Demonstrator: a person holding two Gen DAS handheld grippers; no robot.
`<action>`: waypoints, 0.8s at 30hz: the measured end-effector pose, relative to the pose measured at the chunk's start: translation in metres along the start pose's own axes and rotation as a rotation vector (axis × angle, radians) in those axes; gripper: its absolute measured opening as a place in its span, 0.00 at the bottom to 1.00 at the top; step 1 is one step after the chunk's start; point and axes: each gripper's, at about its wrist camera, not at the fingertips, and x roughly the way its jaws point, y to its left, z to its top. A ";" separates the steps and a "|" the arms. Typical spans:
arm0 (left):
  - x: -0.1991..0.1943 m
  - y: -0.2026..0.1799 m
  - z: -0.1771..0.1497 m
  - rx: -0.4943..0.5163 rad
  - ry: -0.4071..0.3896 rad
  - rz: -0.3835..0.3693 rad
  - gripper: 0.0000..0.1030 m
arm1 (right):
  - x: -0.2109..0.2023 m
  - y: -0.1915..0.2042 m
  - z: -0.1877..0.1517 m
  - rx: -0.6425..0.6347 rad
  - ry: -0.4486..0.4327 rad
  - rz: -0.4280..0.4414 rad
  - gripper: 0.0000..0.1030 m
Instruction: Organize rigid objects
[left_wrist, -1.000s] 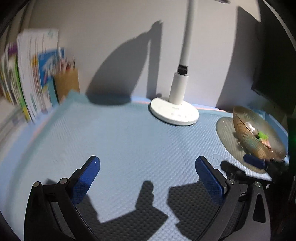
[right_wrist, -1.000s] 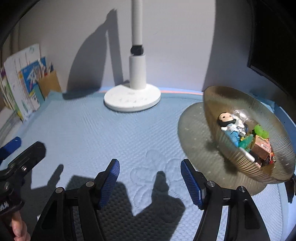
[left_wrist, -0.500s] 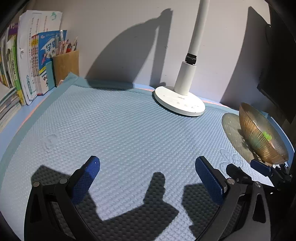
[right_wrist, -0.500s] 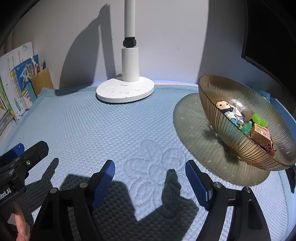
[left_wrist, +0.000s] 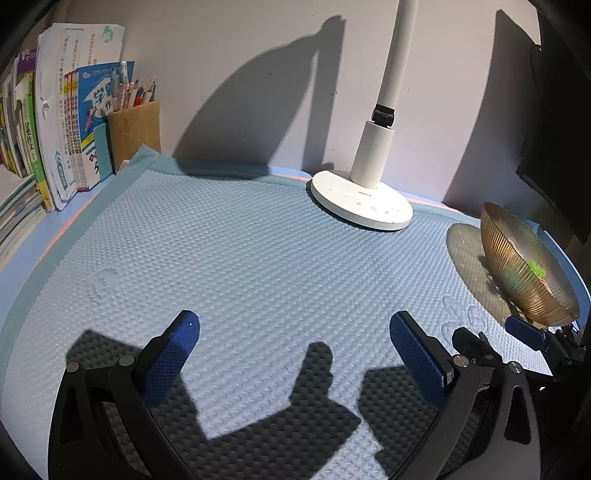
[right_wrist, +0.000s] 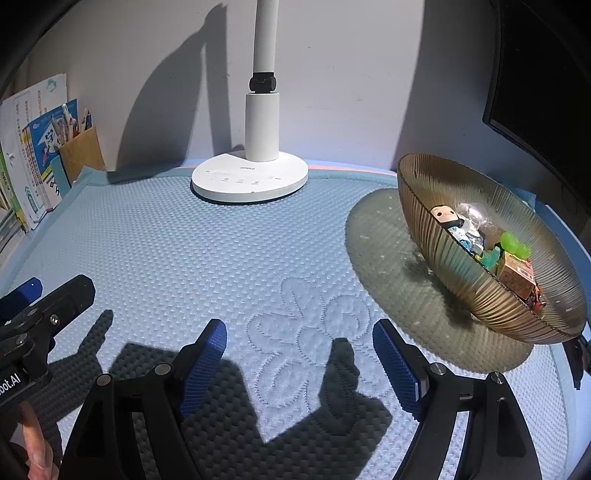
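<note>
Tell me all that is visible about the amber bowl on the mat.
The amber bowl looks like ribbed, see-through glass, wide and shallow. It rests tilted on the blue mat, right of the white lamp base, casting a round shadow. Inside lie a small figurine, green pieces and a little box. Neither gripper touches it.

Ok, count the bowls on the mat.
1: the ribbed amber glass bowl of small toys, on the blue mat's right side, beside the white lamp base.

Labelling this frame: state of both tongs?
Left tongs: open, empty.
Right tongs: opening, nothing between them.
</note>
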 end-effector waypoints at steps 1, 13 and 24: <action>0.000 0.000 0.000 0.000 0.001 0.002 1.00 | 0.000 0.000 0.000 -0.001 0.000 0.001 0.78; 0.003 -0.001 0.000 0.012 0.025 0.003 1.00 | 0.002 -0.001 -0.001 -0.001 0.001 0.000 0.78; 0.002 -0.001 0.002 0.018 0.036 0.004 1.00 | 0.003 -0.001 -0.002 -0.006 0.002 -0.002 0.79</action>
